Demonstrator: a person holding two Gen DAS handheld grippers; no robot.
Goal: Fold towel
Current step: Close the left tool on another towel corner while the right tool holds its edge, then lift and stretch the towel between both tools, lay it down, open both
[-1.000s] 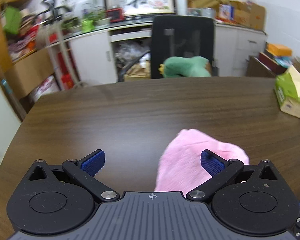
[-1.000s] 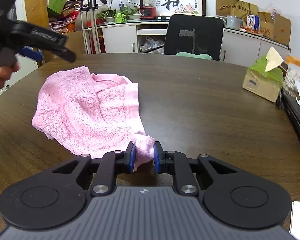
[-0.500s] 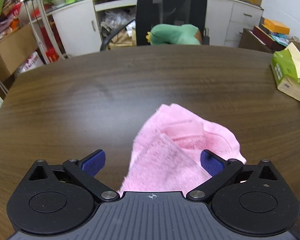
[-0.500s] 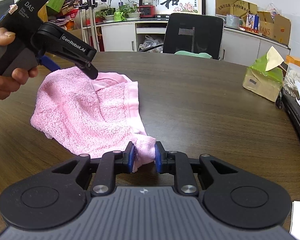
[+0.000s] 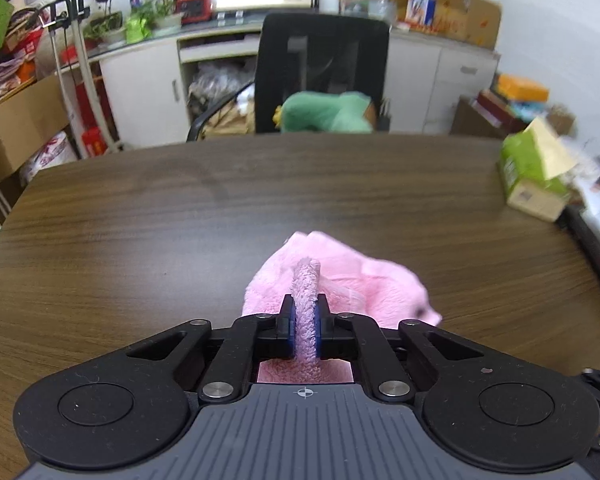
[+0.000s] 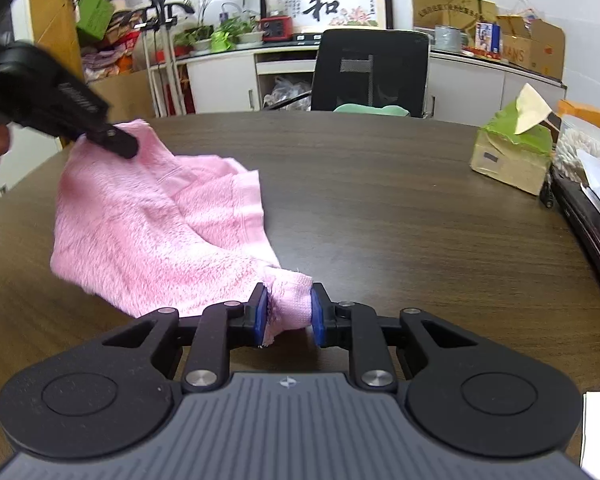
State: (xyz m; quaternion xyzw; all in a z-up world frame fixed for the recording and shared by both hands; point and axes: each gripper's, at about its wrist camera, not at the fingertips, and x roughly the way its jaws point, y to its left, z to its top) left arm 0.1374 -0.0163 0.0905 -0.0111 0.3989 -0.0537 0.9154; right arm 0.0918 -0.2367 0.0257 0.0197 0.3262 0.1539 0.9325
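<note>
Pink towel (image 6: 160, 232) is bunched on the dark wood table (image 6: 380, 200), left of centre in the right wrist view, not flat and not yet folded.

We have both ends now. Right gripper (image 6: 286, 314) is pinching the near corner, the cloth bulging between its blue pads. Left gripper (image 5: 305, 326) has just clamped down: its jaws are pressed together on a thin ridge of towel edge that stands up between the pads. In the right wrist view that same gripper bites the far corner, which looks raised a little off the table.

We read the step as corner acquisition done, spread or fold not started.

Next move probably calls for lifting both corners together and pulling them apart to take out the slack, keeping the pinch firm so the thin edge doesn't slip. Then lay it flat or bring one edge over.

Clearance looks fine: tissue box (image 6: 512, 152) sits well apart on the right, office chair (image 6: 372, 72) behind the table's far edge.
</note>
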